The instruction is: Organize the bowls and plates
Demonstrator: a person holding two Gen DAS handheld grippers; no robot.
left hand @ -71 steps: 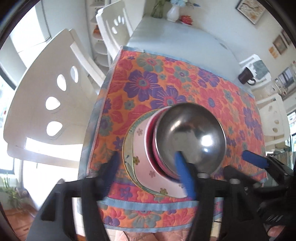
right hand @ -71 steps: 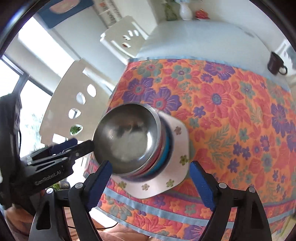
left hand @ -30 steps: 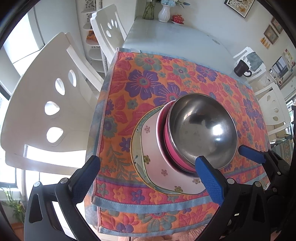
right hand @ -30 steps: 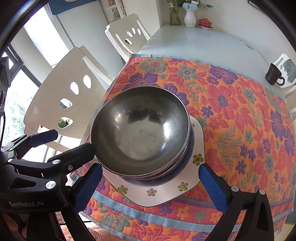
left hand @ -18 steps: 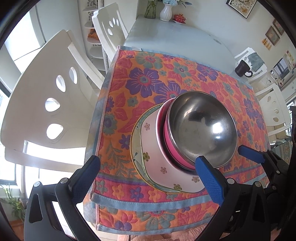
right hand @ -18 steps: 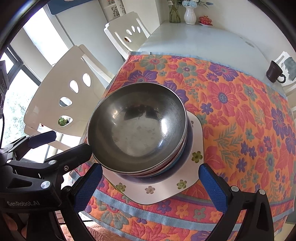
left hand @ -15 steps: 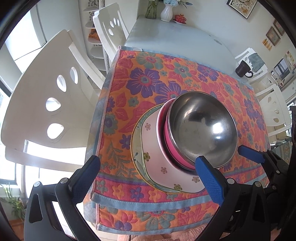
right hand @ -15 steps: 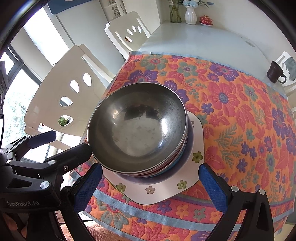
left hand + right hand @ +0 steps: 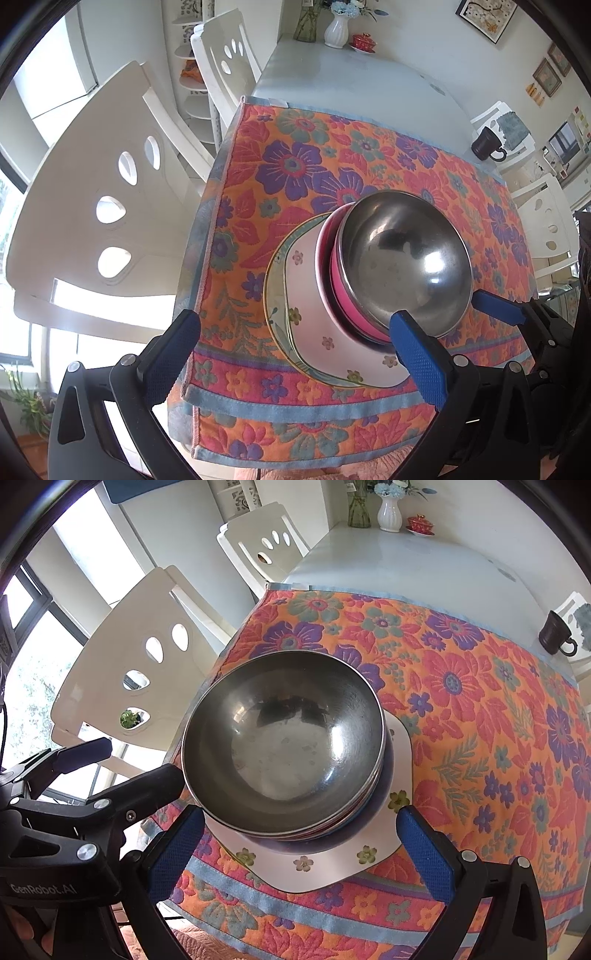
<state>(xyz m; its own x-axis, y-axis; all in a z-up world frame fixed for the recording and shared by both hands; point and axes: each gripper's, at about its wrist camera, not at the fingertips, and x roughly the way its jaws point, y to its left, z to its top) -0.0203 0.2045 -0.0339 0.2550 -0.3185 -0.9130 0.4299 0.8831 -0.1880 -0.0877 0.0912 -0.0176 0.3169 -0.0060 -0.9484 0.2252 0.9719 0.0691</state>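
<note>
A steel bowl [image 9: 404,258] [image 9: 282,734] tops a stack near the front edge of the floral tablecloth [image 9: 295,162]. Under it sit a pink bowl [image 9: 338,295], a white hexagonal flowered plate [image 9: 310,317] [image 9: 306,867] and a round green-rimmed plate [image 9: 275,295]. My left gripper [image 9: 299,350] hangs open above the stack's near left side, holding nothing. My right gripper [image 9: 301,845] is open too, its blue pads [image 9: 424,853] spread either side of the stack's near rim. In the right wrist view the left gripper's black finger [image 9: 147,790] reaches to the steel bowl's left rim.
White chairs [image 9: 110,206] [image 9: 147,657] stand along the table's left side. A dark mug [image 9: 485,142] [image 9: 554,633] sits at the cloth's far right. A white vase [image 9: 338,27] and a small red dish [image 9: 364,40] stand at the table's far end.
2.4 s ago the left gripper's finger was against the steel bowl; it has since drawn back and opened wide. The stack has stayed put over the last second.
</note>
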